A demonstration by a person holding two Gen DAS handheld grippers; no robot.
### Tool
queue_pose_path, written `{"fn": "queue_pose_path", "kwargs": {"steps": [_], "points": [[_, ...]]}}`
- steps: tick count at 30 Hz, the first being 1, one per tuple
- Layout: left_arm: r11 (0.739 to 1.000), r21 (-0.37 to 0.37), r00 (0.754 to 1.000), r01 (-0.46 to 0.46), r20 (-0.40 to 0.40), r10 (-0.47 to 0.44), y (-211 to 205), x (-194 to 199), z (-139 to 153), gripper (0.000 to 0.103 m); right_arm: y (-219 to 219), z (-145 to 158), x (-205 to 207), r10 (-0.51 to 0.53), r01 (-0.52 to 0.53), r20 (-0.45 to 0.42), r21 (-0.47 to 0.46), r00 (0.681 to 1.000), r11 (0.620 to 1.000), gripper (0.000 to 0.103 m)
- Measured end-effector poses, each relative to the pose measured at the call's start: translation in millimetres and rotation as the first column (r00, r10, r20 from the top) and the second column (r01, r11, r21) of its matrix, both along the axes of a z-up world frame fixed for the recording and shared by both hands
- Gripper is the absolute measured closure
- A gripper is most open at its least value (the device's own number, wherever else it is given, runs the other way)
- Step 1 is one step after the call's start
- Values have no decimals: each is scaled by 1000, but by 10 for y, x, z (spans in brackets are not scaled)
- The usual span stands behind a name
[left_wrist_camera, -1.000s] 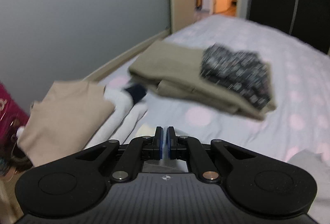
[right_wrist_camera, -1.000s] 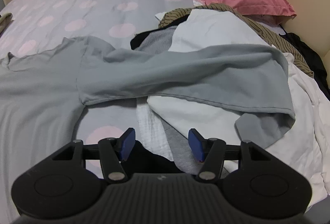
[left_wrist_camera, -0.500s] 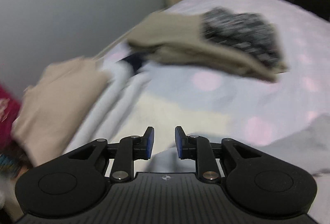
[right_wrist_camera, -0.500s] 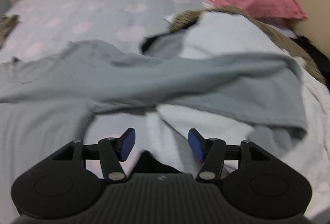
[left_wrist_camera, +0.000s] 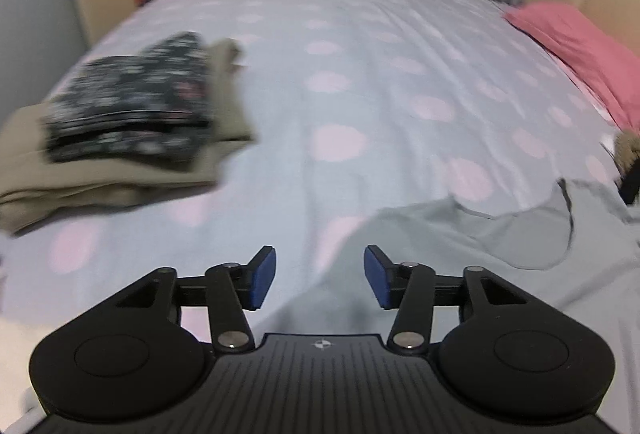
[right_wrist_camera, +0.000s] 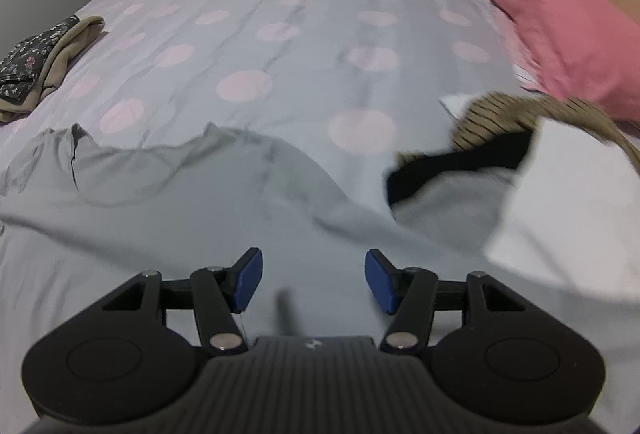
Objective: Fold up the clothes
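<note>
- Left gripper (left_wrist_camera: 315, 282): jaws spread wide, empty, above the edge of a light grey cotton garment (left_wrist_camera: 480, 234) spread on the pink-dotted pale bedsheet (left_wrist_camera: 360, 74).
- Right gripper (right_wrist_camera: 313, 284): jaws spread, empty, grey garment (right_wrist_camera: 200, 202) directly beneath and ahead.
- Folded beige-and-dark-floral stack (left_wrist_camera: 120, 122) far left.
- Unfolded clothes pile (right_wrist_camera: 540, 174) right, near pink pillow (right_wrist_camera: 560, 22).

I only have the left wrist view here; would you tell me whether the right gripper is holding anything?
Observer: No, the right gripper is open and empty, above the grey shirt.
Operator: Thank you. What lies to the right of that shirt?
Observer: A white garment, out at the right edge.
Operator: Is anything else piled there?
Observer: A black garment sits just below a brown striped one.
</note>
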State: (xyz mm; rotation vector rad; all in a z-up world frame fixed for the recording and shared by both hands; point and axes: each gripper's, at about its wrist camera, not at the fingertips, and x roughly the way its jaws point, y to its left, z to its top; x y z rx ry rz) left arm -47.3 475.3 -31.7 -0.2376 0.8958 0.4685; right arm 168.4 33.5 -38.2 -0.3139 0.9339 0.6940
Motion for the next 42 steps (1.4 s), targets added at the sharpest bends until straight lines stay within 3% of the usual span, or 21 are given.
{"fn": "queue_pose_path", "kwargs": {"steps": [6,14,15,16,17,20,24,27,29,34,39,42], "points": [[998,-49,999,34,-39,-35,45,478,-474,55,551,-181,392,79,-79,-2,35,997,996,43],[992,-107,998,67,-14,-69,55,621,-774,56,973,-560,754,98,-98,2,-10,995,995,39],[993,-97,998,65,-16,-67,37,652,-788,57,989,-606,780,93,-94,-4,-17,996,995,41],[994,-91,998,61,-9,-62,19,677,-792,66,992,-635,787,87,-87,-12,-9,996,996,42],[994,-95,999,53,2,-53,7,693,-785,78,992,-659,789,80,-80,-21,2,997,997,48],[994,-101,999,40,21,-38,-33,719,-736,100,988,-632,741,81,-80,-43,33,996,996,91],[999,-28,997,23,77,-21,-127,679,-535,101,972,-455,601,124,-124,6,29,992,992,94],[1000,9,989,-17,149,16,-82,641,-261,101,930,-261,594,96,-99,51,50,994,994,94],[999,26,988,-20,156,15,-52,692,-136,101,912,-140,618,75,-79,75,62,994,995,95],[997,74,997,14,79,-20,-82,955,-194,101,906,87,670,34,-43,126,75,991,996,95],[997,69,999,37,-25,-35,-102,1111,-540,100,1025,-242,754,25,-26,83,12,996,1000,95],[995,87,998,43,-56,-38,-136,1117,-610,92,1034,-412,790,12,-12,44,-10,999,1000,92]]}}
